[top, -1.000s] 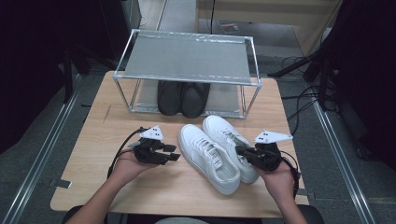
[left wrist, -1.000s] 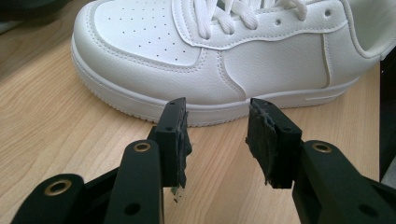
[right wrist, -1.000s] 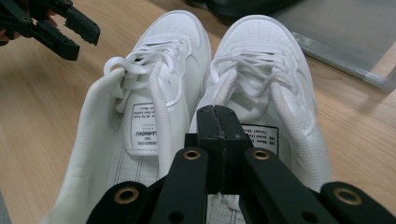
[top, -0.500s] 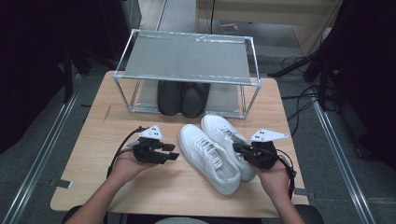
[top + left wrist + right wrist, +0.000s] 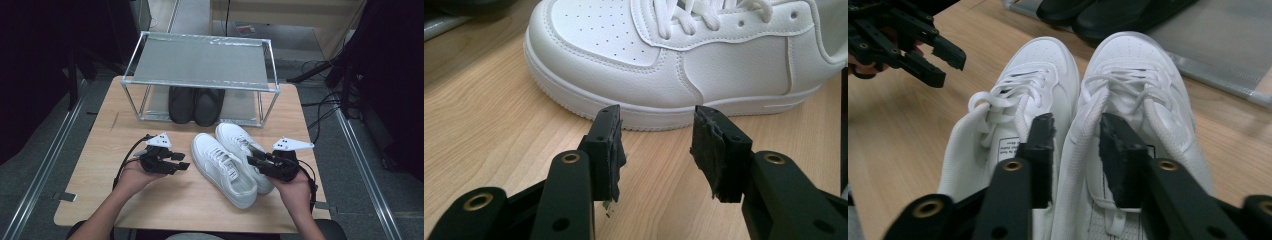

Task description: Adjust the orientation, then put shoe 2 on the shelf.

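Two white sneakers lie side by side on the wooden table point(image 5: 100, 145), toes toward the rack: the left one point(image 5: 220, 167) point(image 5: 1043, 70) and the right one point(image 5: 239, 140) point(image 5: 1133, 65). My right gripper point(image 5: 251, 156) point(image 5: 1075, 132) is at their heels, one jaw inside each shoe and the two inner collars between them. Its jaws have just been opening and the pads no longer press on the collars. My left gripper point(image 5: 184, 161) point(image 5: 656, 135) point(image 5: 945, 67) stands open just left of the left sneaker point(image 5: 674, 65). It points at the shoe's side with nothing between its jaws.
A metal-framed rack point(image 5: 200, 62) with a grey shelf stands at the back of the table. A pair of black shoes point(image 5: 195, 102) sits under it. Cables run over the floor at the right point(image 5: 320, 110). Bare wood lies left of the left gripper.
The right gripper's jaws look a little wider apart at the sneakers' heels. Both hands and both sneakers keep their places.
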Motion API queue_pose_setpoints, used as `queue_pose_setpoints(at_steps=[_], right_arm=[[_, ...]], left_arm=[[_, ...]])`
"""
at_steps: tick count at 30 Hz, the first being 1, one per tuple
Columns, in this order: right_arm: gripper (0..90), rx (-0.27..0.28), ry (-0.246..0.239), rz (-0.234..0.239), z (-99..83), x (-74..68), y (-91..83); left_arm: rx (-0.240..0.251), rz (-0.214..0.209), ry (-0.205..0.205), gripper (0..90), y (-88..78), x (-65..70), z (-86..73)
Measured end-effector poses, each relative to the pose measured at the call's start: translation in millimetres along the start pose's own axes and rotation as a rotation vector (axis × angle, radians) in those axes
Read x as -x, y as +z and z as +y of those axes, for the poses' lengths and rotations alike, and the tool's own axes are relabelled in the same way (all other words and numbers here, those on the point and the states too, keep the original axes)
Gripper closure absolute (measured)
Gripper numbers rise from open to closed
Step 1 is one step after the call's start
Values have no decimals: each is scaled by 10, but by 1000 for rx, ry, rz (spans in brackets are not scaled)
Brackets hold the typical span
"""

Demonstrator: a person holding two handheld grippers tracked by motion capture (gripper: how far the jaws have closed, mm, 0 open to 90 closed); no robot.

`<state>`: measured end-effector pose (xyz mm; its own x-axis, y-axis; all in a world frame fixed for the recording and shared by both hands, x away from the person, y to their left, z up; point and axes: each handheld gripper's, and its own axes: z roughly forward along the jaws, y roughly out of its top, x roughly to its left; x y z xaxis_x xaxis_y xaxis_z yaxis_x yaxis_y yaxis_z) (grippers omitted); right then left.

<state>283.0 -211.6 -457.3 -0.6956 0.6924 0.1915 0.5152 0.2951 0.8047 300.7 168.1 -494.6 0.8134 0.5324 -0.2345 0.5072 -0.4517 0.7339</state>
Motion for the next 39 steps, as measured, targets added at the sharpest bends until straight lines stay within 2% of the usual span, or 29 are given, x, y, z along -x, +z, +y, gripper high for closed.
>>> queue_pose_setpoints(at_steps=[2,6,12,17,21,26,29,36,39], right_arm=[[573,3,1,-9,-1,-5,20],[498,-24,22,20,-17,-21,106],[448,-64,15,34,-17,-81,272],[467,-91,-11,10,-11,-116,348],[471,-91,-2,9,-20,-108,349],[473,-116,-56,-28,-36,-161,395],[517,-121,-72,-49,-39,-178,407],[596,-117,-81,-59,-42,-181,417],[657,-123,-62,-57,-28,-166,412]], left_arm=[[-2,3,-3,546,-5,-2,-1],[-7,3,-6,538,3,-8,-7],[-13,1,-7,528,5,-14,-8],[-10,1,-5,524,2,-11,-7],[-13,5,-4,522,13,-12,-9],[-12,8,-5,517,7,-14,-8],[-10,7,-6,517,0,-19,-10],[-3,14,-3,517,-12,-24,-10],[4,16,-1,517,-24,-28,-10]])
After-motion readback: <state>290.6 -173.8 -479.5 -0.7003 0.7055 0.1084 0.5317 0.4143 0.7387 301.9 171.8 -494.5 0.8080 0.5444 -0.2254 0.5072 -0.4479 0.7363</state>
